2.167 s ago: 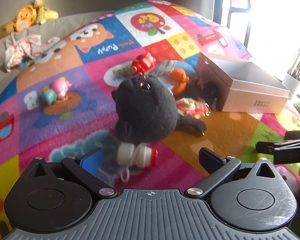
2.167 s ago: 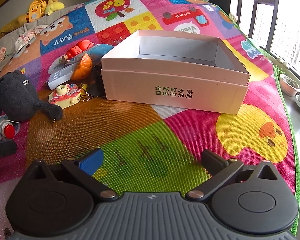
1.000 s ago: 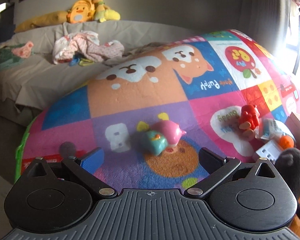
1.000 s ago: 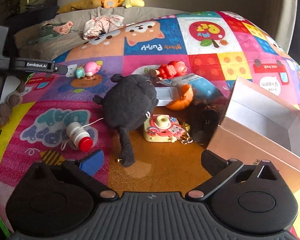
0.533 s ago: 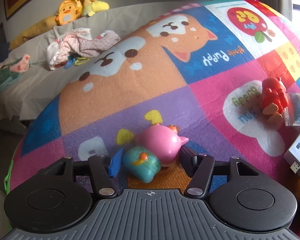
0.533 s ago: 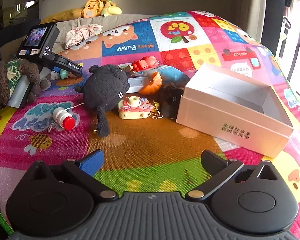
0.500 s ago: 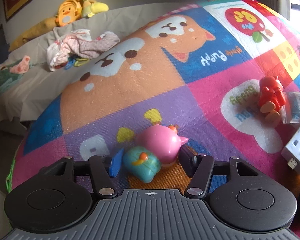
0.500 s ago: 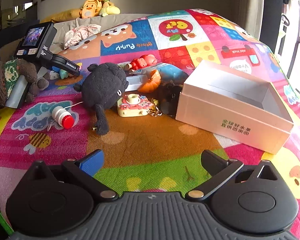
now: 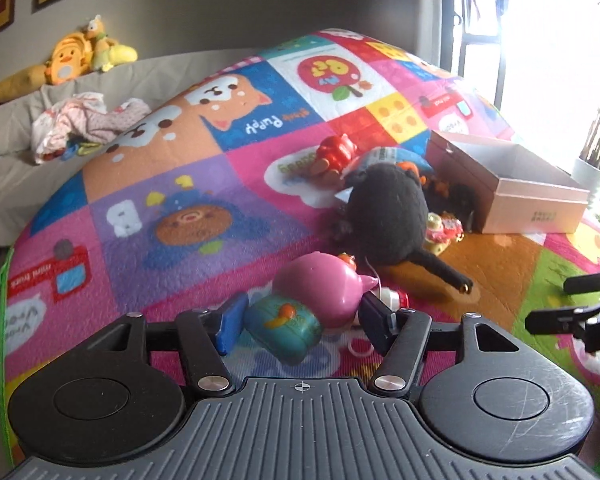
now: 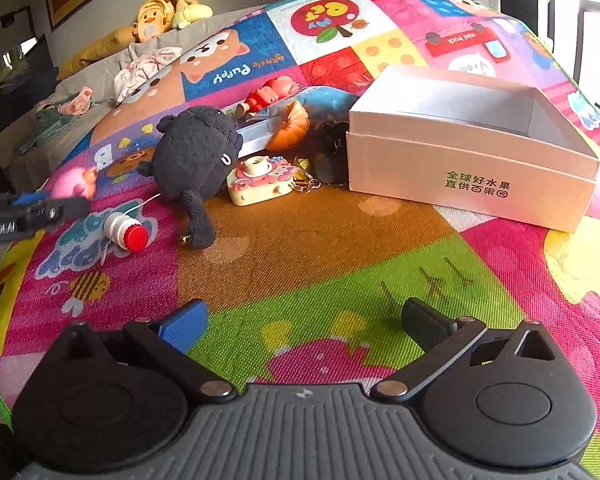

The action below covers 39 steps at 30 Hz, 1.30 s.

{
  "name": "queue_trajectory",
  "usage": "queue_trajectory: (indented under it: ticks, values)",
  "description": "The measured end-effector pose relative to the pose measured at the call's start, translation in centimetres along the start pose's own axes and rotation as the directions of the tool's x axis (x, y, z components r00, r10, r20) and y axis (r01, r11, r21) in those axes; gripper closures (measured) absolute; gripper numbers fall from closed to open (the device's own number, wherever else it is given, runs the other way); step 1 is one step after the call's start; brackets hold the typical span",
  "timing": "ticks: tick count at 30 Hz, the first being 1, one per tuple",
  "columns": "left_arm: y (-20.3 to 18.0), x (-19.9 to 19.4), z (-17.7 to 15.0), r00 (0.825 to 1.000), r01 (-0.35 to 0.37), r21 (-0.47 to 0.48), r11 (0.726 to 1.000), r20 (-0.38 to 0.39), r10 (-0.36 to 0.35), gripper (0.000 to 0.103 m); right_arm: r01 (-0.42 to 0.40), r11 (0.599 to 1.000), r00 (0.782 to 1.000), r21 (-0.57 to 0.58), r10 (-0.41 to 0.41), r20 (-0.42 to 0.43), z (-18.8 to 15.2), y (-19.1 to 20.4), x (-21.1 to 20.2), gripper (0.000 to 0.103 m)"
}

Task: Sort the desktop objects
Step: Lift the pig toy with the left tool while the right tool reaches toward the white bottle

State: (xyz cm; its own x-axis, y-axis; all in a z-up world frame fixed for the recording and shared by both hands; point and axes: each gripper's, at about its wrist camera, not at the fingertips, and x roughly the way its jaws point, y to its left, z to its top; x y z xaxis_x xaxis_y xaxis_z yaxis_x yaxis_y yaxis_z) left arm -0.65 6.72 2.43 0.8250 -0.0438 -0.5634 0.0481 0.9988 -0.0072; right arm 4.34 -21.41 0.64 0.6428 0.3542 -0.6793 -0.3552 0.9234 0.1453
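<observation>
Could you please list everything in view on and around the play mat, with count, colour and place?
Play mat: one, multicoloured, under everything.
Box: one, white, open, right side of mat.
Plush: one, black, mat centre.
Toy camera: one, cream and pink, beside the plush.
Small bottle: one, white, red cap, lying on mat.
Red figure: one, behind the plush.
Orange toy: one, left of box.
Pink and teal toy: one, between left gripper's fingers.
Stuffed animals: yellow, on sofa.
Left gripper: jaws opening, pads on the toy.
Right gripper: open, empty.
</observation>
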Motion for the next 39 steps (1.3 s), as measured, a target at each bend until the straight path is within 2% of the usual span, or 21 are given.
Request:
queue_trajectory:
  ticks: [3, 5, 8, 13, 16, 21, 27, 29, 34, 39]
  values:
    - [0.4, 0.4, -1.3, 0.999, -0.001, -0.052, 0.999, -0.034, -0.001, 0.024, 0.027, 0.998, 0.999, -0.052, -0.029, -0.03, 0.3, 0.8, 0.3, 0.0]
    - [0.9, 0.5, -1.8, 0.999, -0.005, -0.09, 0.996, -0.045, 0.001, 0.021, 0.039, 0.993, 0.998, -0.112, -0.045, -0.052, 0.4, 1.4, 0.5, 0.0]
    - [1.6, 0.0, -1.9, 1.0, -0.018, -0.132, 0.991, -0.013, 0.016, 0.007, -0.008, 0.99, 1.0, -0.139, 0.006, -0.016, 0.5, 2.0, -0.2, 0.0]
    - [1.2, -0.3, -2.1, 0.999, -0.041, -0.13, 0.991, 0.007, 0.042, 0.007, -0.04, 0.979, 0.996, -0.198, 0.055, 0.072, 2.3, 5.0, -0.3, 0.001]
    - [0.7, -0.4, -2.2, 0.999, -0.043, -0.106, 0.993, 0.019, 0.045, 0.007, -0.045, 0.966, 0.991, -0.255, 0.076, 0.114, 3.9, 7.0, 0.2, 0.02]
    - [0.5, -0.6, -2.3, 0.999, -0.036, -0.092, 0.995, 0.035, 0.039, 0.006, -0.078, 0.978, 0.984, -0.191, 0.107, 0.143, 8.3, 8.2, 2.1, 0.02]
    - [1.4, -0.6, -2.4, 0.999, -0.008, -0.146, 0.989, 0.041, 0.014, 0.006, -0.172, 0.976, 0.982, -0.136, 0.18, 0.049, 11.1, 10.4, 6.2, 0.019]
    - [1.6, -0.6, -2.5, 0.999, 0.001, -0.158, 0.987, 0.042, 0.006, 0.006, -0.171, 0.973, 0.98, -0.158, 0.184, 0.07, 11.7, 11.7, 7.2, 0.016]
    - [2.1, -0.4, -2.6, 0.999, 0.011, -0.191, 0.981, 0.035, -0.004, 0.005, -0.271, 0.936, 0.952, -0.225, 0.295, 0.078, 13.8, 14.3, 8.3, 0.015]
    - [2.4, -0.5, -2.8, 0.999, 0.018, -0.218, 0.976, 0.041, -0.01, 0.004, -0.257, 0.922, 0.935, -0.289, 0.313, 0.167, 15.1, 13.7, 4.9, 0.015]
